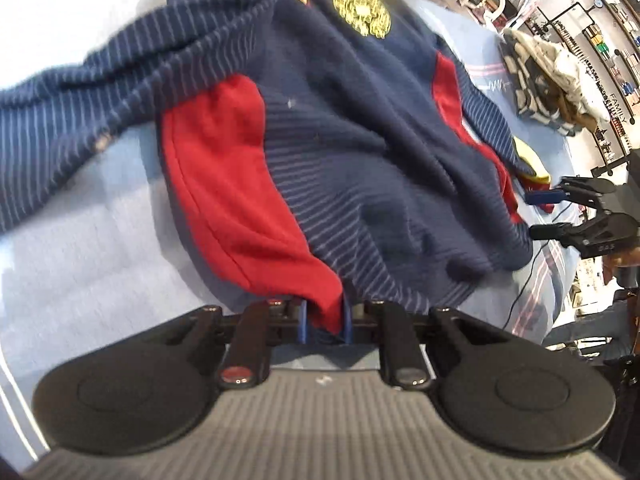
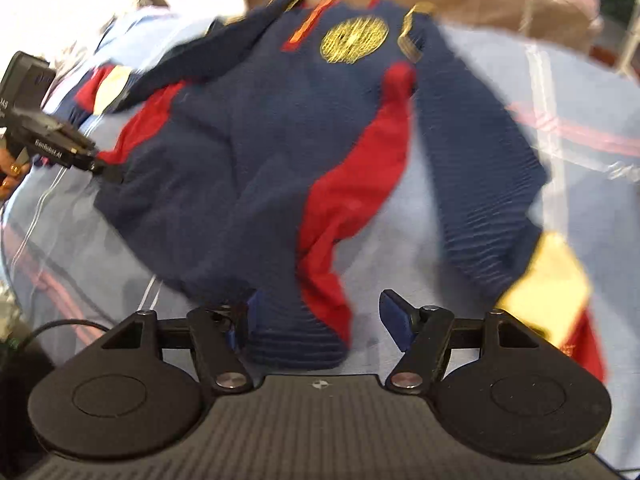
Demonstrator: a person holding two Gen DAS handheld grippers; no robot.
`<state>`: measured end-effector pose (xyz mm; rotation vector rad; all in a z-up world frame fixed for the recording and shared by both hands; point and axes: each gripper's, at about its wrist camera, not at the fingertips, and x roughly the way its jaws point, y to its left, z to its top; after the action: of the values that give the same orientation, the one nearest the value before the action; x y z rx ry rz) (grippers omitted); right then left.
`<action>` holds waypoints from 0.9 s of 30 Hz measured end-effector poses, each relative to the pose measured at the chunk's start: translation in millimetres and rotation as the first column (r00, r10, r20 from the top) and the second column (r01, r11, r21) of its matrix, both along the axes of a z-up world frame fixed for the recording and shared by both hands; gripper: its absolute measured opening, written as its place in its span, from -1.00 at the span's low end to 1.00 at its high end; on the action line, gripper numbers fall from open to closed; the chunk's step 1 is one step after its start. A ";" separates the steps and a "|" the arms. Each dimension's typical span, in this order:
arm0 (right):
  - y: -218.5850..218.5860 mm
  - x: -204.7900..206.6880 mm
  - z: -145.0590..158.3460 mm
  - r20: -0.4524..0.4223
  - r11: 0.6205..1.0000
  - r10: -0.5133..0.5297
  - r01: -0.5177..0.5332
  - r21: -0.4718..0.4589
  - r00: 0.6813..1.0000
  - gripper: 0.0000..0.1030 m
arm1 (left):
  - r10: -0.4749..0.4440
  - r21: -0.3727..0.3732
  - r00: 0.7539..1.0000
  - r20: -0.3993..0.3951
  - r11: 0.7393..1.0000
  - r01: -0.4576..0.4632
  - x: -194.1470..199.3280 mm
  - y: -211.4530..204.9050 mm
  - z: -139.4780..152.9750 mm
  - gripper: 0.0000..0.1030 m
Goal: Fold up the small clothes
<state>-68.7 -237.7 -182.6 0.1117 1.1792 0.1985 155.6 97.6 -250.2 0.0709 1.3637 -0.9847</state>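
Navy-red jersey (image 1: 340,128) lies spread on blue sheet (image 1: 80,240), gold crest up; collar cut off at frame top. Left gripper (image 1: 325,320) pinches red hem panel. Right gripper (image 2: 326,320) gapes over hem, pads clear. Far clothes pile (image 1: 548,76) blurred.

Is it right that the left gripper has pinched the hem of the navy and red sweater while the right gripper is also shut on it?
Not quite. The left gripper does pinch the sweater hem, but the right gripper is open: the right wrist view shows its jaws wide apart around the hem, pressing nothing.
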 end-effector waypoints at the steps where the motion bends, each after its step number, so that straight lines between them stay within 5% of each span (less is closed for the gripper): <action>1: 1.1 4.3 -11.1 -0.044 1.000 -0.003 0.004 0.007 0.999 1.00 | 0.000 0.011 1.000 -0.006 1.000 0.000 -0.2 -1.2 -4.8 -0.70; 4: 6.7 14.2 -31.7 -0.090 0.999 -0.029 0.028 -0.017 0.995 0.90 | 0.022 0.006 0.999 -0.031 1.000 -0.022 -2.1 -1.0 -8.7 -0.72; 6: 11.2 21.8 -28.9 -0.119 0.999 -0.050 0.048 -0.017 0.992 -0.79 | 0.021 0.010 1.000 -0.019 1.000 -0.020 -4.1 -0.7 -5.8 -0.74; 11: 1.2 15.5 4.6 -0.156 0.977 -0.121 0.145 0.159 0.980 -0.80 | 0.059 -0.027 0.998 -0.013 0.998 -0.059 -10.6 17.0 24.5 -0.76; 18: -23.9 -41.6 65.5 -0.133 0.962 -0.052 0.086 0.259 0.990 -0.83 | 0.115 -0.013 0.993 0.008 0.993 -0.115 -68.2 65.9 73.1 -0.77; 24: -27.6 -88.0 50.5 -0.201 0.966 -0.022 0.073 0.247 0.979 -0.83 | 0.126 0.074 0.992 -0.029 0.990 -0.124 -132.2 81.5 59.7 -0.76; 27: -26.1 -100.3 25.7 -0.230 0.965 -0.077 0.130 0.227 0.970 -0.78 | 0.235 0.130 0.971 -0.052 0.965 -0.227 -148.6 88.7 28.7 -0.68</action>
<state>-169.0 -263.7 -156.9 0.4173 1.3627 0.2406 7.0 186.3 -221.5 -0.0288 1.4575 -0.7122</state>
